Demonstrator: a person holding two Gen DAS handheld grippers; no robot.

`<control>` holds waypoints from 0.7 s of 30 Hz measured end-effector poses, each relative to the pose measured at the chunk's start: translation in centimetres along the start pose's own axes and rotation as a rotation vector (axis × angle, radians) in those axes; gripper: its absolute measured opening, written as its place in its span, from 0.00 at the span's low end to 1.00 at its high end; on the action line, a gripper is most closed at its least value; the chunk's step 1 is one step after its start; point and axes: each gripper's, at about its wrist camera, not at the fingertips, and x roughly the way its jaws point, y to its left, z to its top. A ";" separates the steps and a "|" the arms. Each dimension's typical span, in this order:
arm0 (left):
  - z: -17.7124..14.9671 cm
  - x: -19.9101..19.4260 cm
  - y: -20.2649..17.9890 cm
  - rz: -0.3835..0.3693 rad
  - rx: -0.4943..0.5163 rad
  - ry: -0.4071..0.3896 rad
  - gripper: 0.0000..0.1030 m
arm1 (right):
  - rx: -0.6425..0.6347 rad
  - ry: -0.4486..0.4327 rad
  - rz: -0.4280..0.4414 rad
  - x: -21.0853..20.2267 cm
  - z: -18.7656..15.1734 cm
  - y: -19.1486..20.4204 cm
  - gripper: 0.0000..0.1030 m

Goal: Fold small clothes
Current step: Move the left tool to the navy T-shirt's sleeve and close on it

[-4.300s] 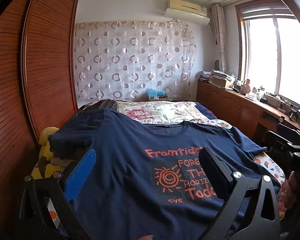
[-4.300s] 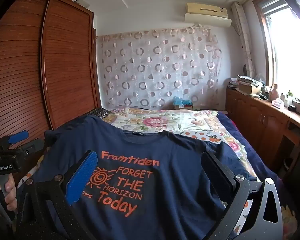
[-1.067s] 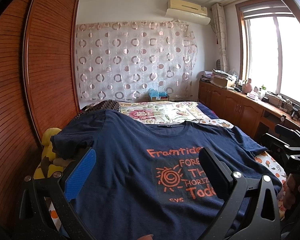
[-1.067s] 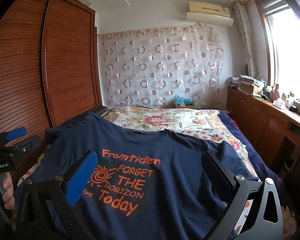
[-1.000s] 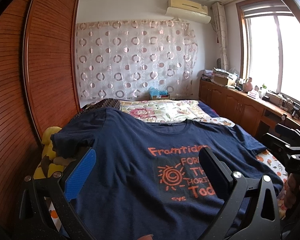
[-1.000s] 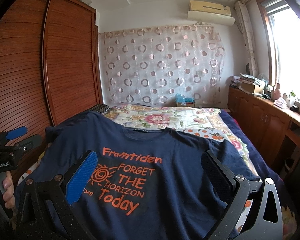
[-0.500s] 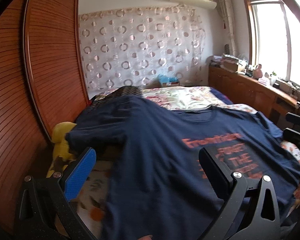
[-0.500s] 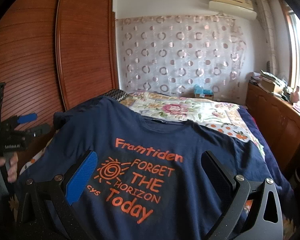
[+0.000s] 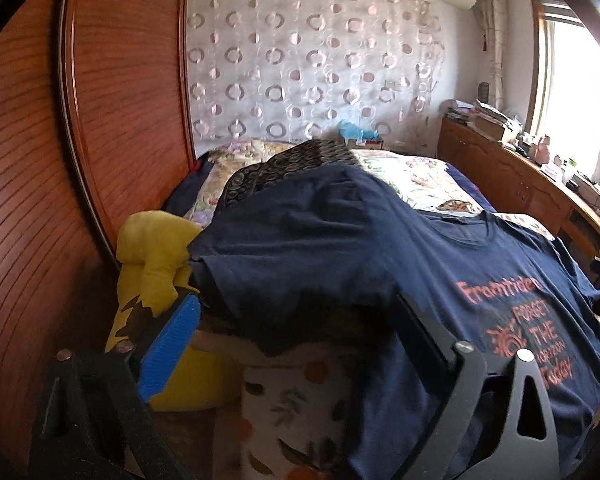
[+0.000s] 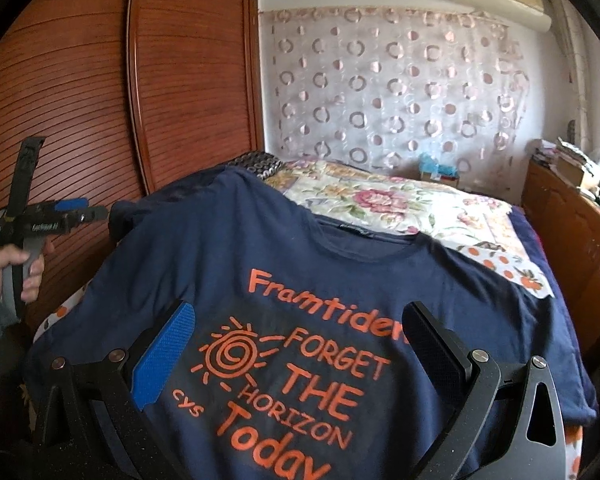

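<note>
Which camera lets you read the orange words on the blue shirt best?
The right wrist view. There the orange words sit sharp and nearly whole in the middle of the navy T-shirt, between the open right gripper fingers. The left wrist view shows them small, blurred and squeezed at its right edge.

Orange lettering is showing across the chest of a navy T-shirt (image 10: 284, 280), reading "Framtiden", then "FORGET THE HORIZON Today" beside a spiral sun, with small "cys" at its left; white print on the gripper handle (image 10: 44, 227) is staying too small to read.
</note>
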 end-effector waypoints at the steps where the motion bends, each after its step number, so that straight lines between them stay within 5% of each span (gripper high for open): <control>1: 0.3 0.4 0.5 -0.002 -0.010 0.008 0.86 | -0.005 0.004 0.001 0.4 0.5 0.2 1.00; 7: 1.7 2.9 2.5 0.023 -0.032 0.057 0.60 | -0.023 0.016 0.012 1.4 1.5 0.3 1.00; 16: 2.5 7.0 4.2 0.061 -0.025 0.208 0.35 | -0.026 0.037 0.025 1.9 1.2 0.5 1.00; 19: 2.5 6.7 4.2 0.057 -0.018 0.205 0.05 | -0.024 0.034 0.022 1.6 1.0 0.6 1.00; 21: 2.7 6.3 3.8 0.041 0.003 0.198 0.03 | -0.019 0.031 0.021 1.7 1.0 0.6 1.00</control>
